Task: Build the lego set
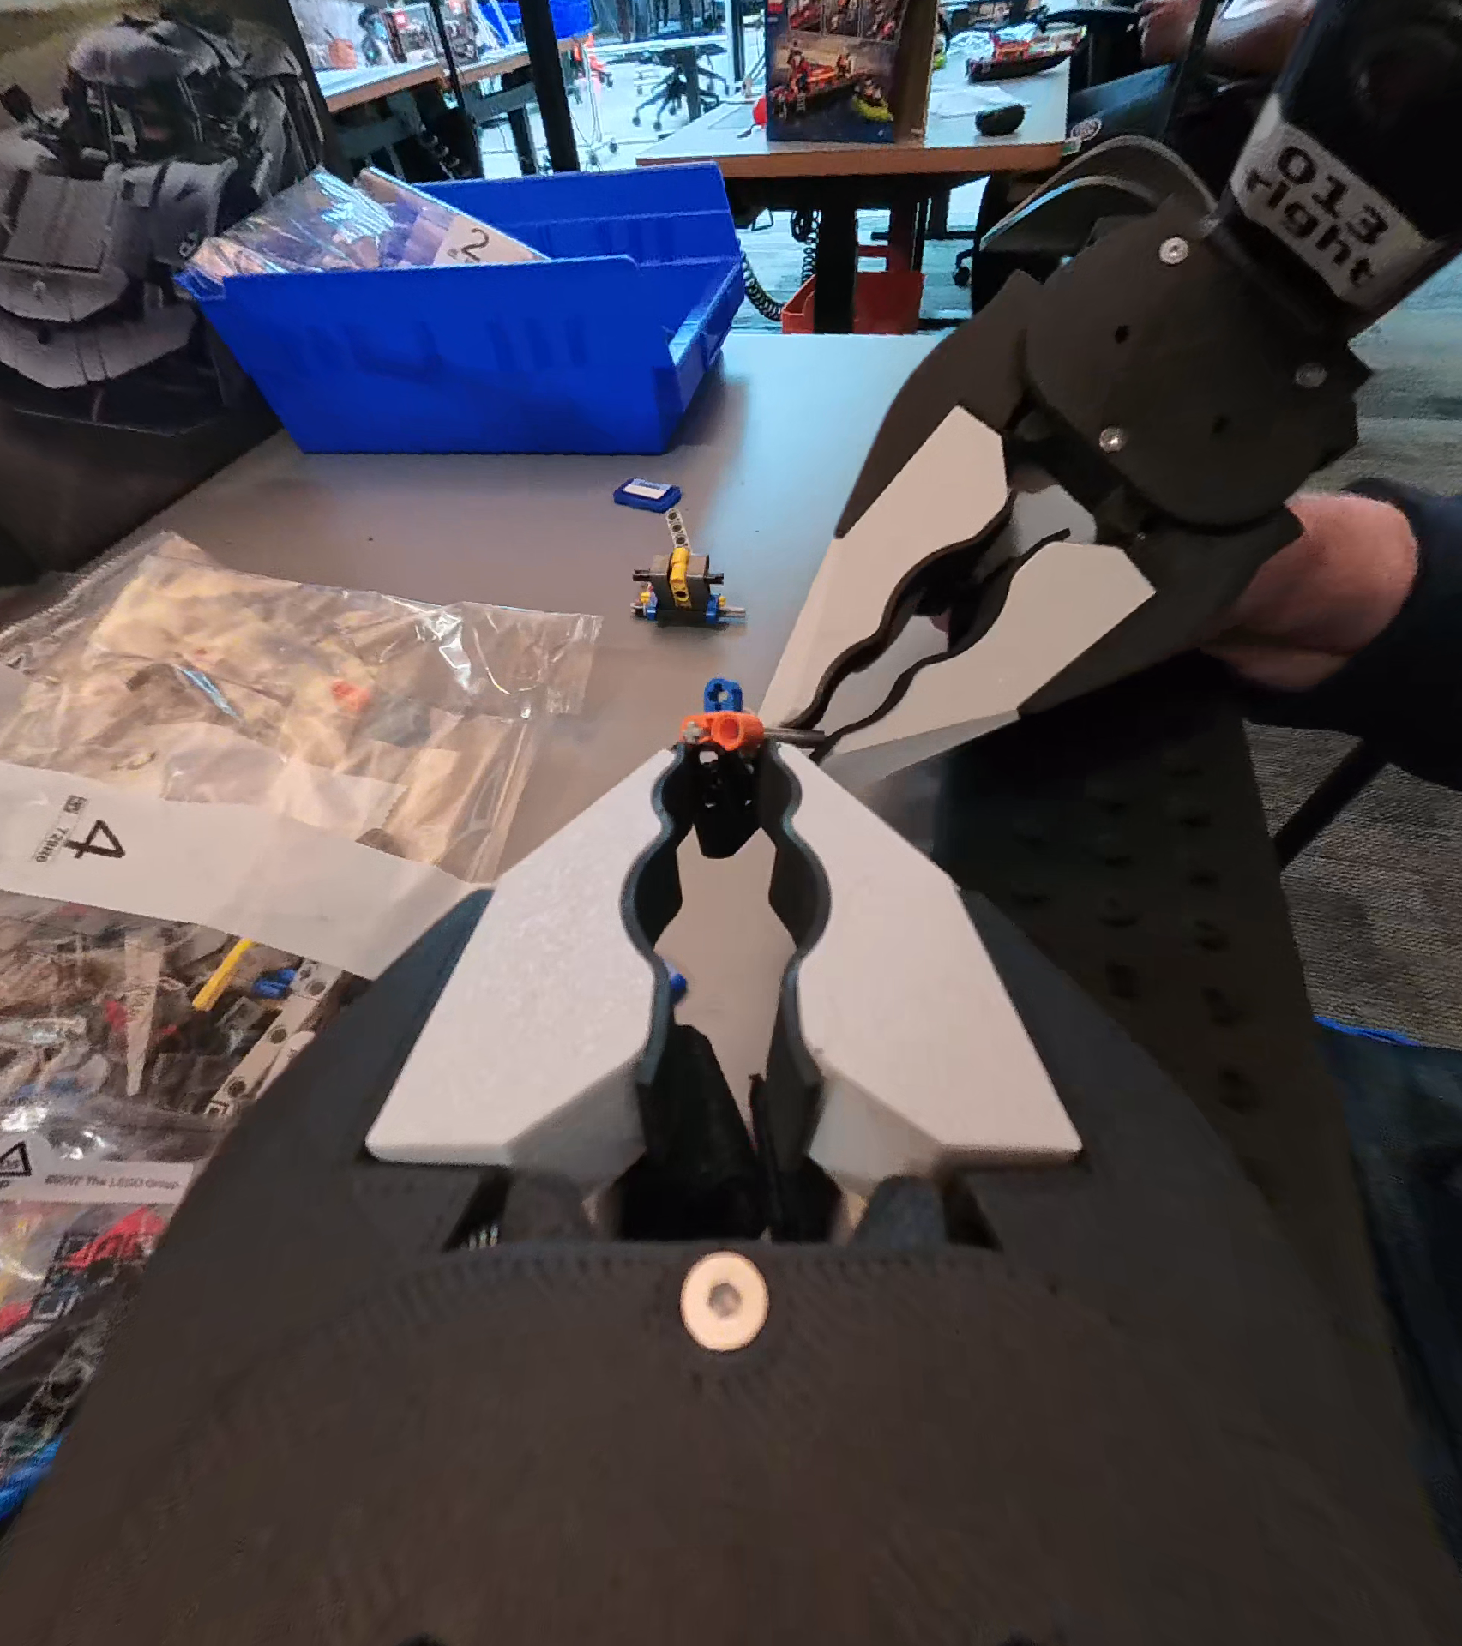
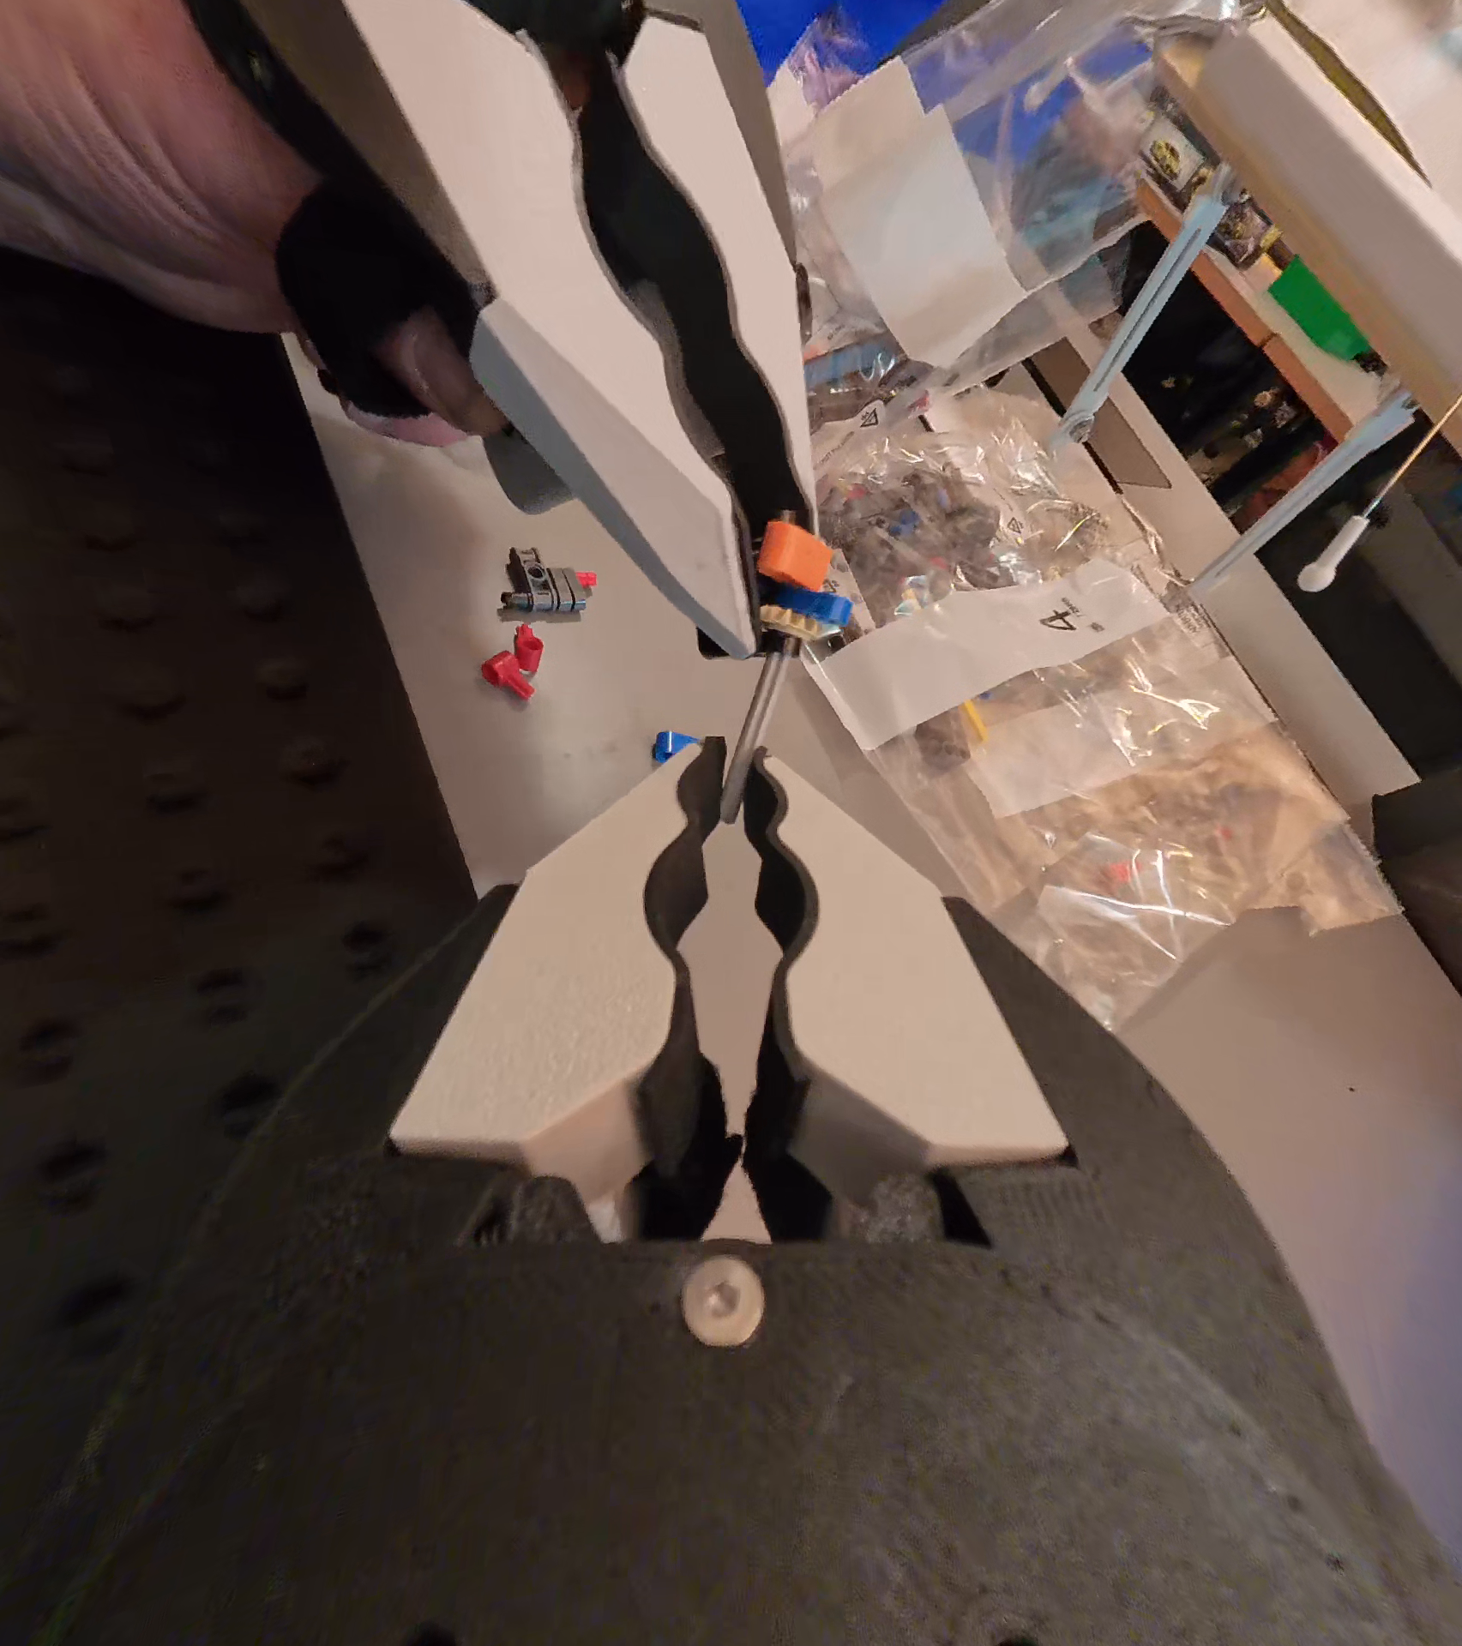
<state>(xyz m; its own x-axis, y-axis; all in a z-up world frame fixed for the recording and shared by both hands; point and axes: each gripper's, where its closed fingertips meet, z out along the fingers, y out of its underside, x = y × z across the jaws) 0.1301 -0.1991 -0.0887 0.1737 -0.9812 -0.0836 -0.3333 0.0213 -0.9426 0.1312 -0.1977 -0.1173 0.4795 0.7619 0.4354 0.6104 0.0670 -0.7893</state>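
Note:
My left gripper (image 1: pixel 720 768) is shut on a black lego piece (image 1: pixel 718 819) that carries an orange connector (image 1: pixel 722 729) and a blue piece (image 1: pixel 720 690) on a thin grey axle (image 2: pixel 752 721). In the right wrist view the left gripper (image 2: pixel 754 623) comes down from the top, with the orange connector (image 2: pixel 791 552), the blue piece (image 2: pixel 818 607) and a tan gear (image 2: pixel 789 628) stacked at its tips. My right gripper (image 2: pixel 738 764) is shut on the axle's free end. In the left wrist view the right gripper (image 1: pixel 788 720) reaches in from the upper right, tip to tip with the left.
A small built sub-assembly (image 1: pixel 681 592) and a blue tile (image 1: pixel 647 492) lie on the grey table (image 1: pixel 460 534). A blue bin (image 1: pixel 478 356) stands behind, clear parts bags (image 1: pixel 219 712) at the left. Two red pieces (image 2: pixel 513 664), a grey assembly (image 2: pixel 544 583) and a blue piece (image 2: pixel 672 744) lie loose. Left and right tips are no more than a few centimetres apart.

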